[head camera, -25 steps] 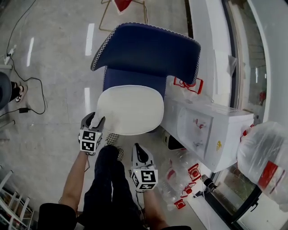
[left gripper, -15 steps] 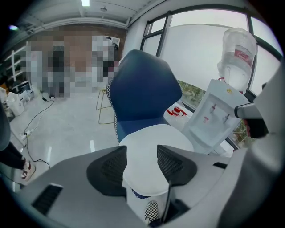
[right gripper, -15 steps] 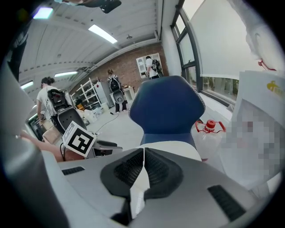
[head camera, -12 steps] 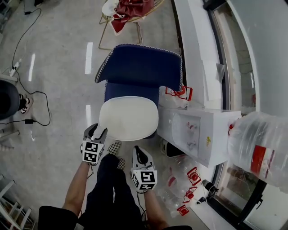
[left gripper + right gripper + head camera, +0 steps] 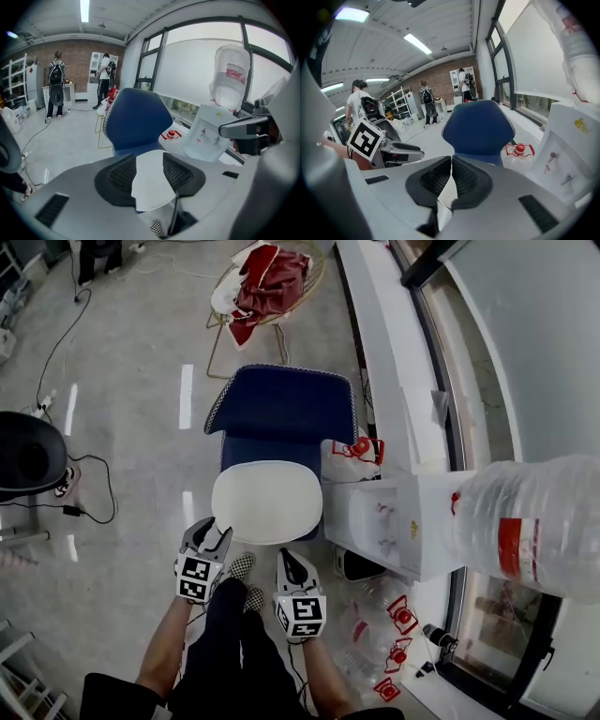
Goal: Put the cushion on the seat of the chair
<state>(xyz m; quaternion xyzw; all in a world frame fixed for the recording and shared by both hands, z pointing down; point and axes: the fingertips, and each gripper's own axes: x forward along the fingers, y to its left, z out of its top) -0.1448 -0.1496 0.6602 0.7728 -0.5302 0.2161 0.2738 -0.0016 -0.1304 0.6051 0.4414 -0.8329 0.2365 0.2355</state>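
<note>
Starting at the left, a black rounded object (image 5: 28, 456) sits on the glossy floor (image 5: 122, 399), with a thin cable (image 5: 94, 491) trailing beside it. Nearer, the left tool (image 5: 208, 536) hangs just off the near-left edge of the white cushion (image 5: 267, 502), not touching it. Its jaws have just been closing a little but stand apart. Nothing is between them; the left gripper view shows the cushion only beyond the gap.

The cushion lies flat on the seat of the blue chair (image 5: 281, 404), covering most of it, and a strip of blue seat shows between the cushion and the upright backrest. Far beyond the chair stands a wire-frame chair (image 5: 217, 329) with a red cloth (image 5: 270, 282) heaped in it.

The right tool (image 5: 287, 562) hovers near the cushion's near edge, clear of it. Its pads are together at the tips and hold nothing.

To the right, just beside the chair, stands a white water dispenser (image 5: 389, 521) carrying a large clear bottle (image 5: 534, 526). Red bottle handles (image 5: 403, 615) lie on the floor near its base.
</note>
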